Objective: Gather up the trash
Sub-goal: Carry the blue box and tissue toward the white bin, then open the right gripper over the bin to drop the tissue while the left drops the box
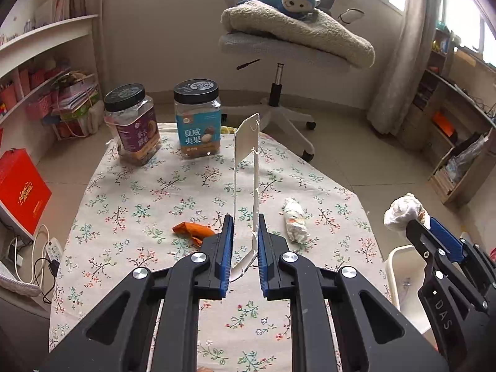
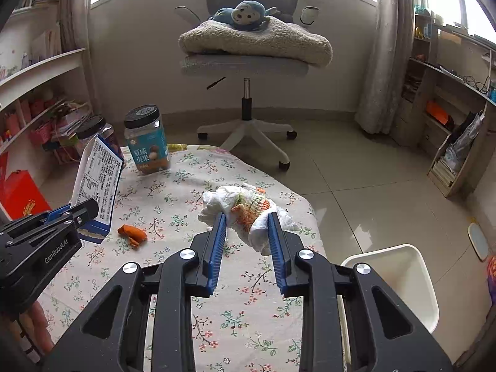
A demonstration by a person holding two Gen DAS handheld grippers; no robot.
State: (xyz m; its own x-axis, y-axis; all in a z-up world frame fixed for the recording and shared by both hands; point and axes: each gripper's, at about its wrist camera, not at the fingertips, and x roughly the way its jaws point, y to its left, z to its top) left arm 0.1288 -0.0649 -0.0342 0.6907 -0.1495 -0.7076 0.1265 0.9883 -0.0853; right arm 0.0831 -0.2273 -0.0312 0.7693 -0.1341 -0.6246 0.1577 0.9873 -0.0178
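Trash is split between both grippers and the tabletop [image 1: 130,192], which wears a floral cloth. The left gripper [image 1: 245,232] pinches a flattened paper carton [image 1: 246,161] by its lower end; its blue pads are drawn close, pressing on the carton's thin edges, and the carton stands upright above the cloth. From the right wrist view the same carton [image 2: 98,183] shows a printed white panel with a blue bottom, clamped in the left gripper [image 2: 83,212] at the left side.

The right gripper [image 2: 246,228] is closed on a crumpled white wad of tissue [image 2: 245,209] with an orange and green pattern; the wad fills the narrow gap between the pads and bulges out ahead of them. In the left wrist view that wad [image 1: 403,209] is held up near the tabletop's right edge, above a white bin [image 1: 395,266].

Still lying on the cloth are an orange scrap [image 1: 193,229] just left of the left gripper and a rolled patterned tissue [image 1: 296,220] to its right. Two black-lidded snack jars [image 1: 198,117] stand at the far edge.
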